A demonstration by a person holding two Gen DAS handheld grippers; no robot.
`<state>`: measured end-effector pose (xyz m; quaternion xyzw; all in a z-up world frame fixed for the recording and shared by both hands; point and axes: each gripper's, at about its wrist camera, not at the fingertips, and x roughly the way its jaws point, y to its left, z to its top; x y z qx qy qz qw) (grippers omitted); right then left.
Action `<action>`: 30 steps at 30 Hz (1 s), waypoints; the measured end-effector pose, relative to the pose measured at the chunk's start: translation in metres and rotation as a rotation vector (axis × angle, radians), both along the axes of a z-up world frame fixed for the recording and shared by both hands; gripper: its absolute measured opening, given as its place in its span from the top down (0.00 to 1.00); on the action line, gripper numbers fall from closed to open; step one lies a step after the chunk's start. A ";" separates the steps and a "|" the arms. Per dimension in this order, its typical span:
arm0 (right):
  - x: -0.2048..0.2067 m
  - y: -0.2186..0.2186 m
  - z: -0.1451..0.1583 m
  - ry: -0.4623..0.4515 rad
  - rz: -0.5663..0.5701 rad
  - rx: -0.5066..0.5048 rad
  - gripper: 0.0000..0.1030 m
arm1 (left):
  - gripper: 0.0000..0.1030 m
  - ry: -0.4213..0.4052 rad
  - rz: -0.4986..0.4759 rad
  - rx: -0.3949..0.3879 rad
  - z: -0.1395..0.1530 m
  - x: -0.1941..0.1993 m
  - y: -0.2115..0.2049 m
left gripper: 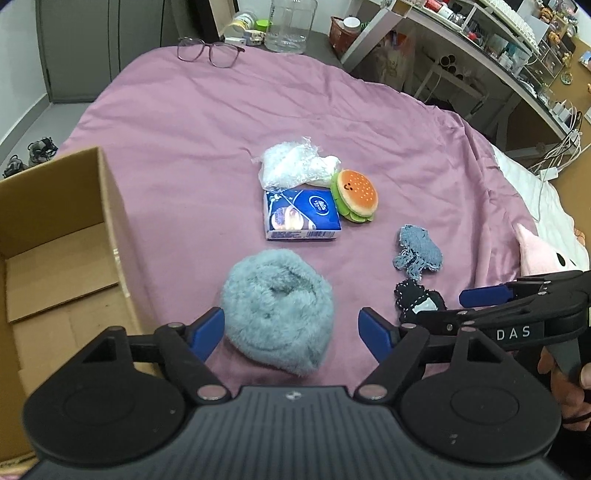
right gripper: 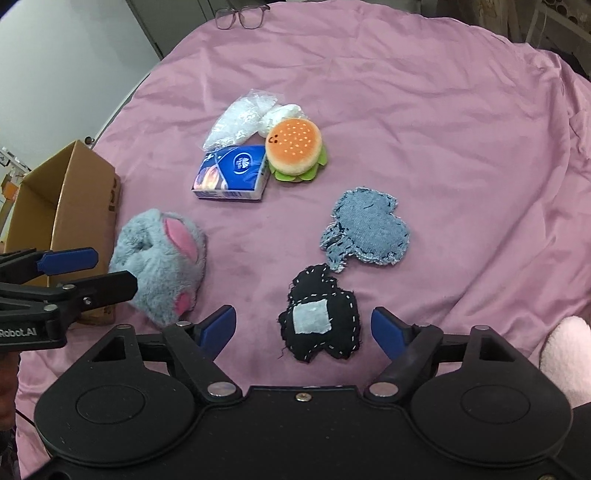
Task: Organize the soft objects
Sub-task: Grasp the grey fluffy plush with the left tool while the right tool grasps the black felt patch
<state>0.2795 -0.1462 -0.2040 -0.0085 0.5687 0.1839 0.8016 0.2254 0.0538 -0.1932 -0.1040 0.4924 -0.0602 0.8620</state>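
A fluffy grey-blue plush (left gripper: 277,314) with pink ears (right gripper: 162,266) lies on the pink bedspread. My left gripper (left gripper: 291,330) is open with its fingers on either side of the plush, not touching it. A black stitched fabric patch (right gripper: 319,319) lies between the open fingers of my right gripper (right gripper: 303,328). A denim patch (right gripper: 369,230) lies just beyond it. A burger plush (right gripper: 295,149), a blue tissue pack (right gripper: 232,173) and a clear bag of white stuffing (right gripper: 243,120) sit together mid-bed. The open cardboard box (left gripper: 55,240) stands at the left.
Glasses (left gripper: 210,51) lie at the far edge of the bed. A pink plush (left gripper: 543,254) sits at the right edge. A clear jar (left gripper: 290,24) and shelves with clutter stand beyond the bed.
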 end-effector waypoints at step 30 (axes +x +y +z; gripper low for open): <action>0.012 0.003 -0.025 0.073 0.077 0.040 0.67 | 0.82 0.008 0.020 0.081 -0.011 0.015 -0.009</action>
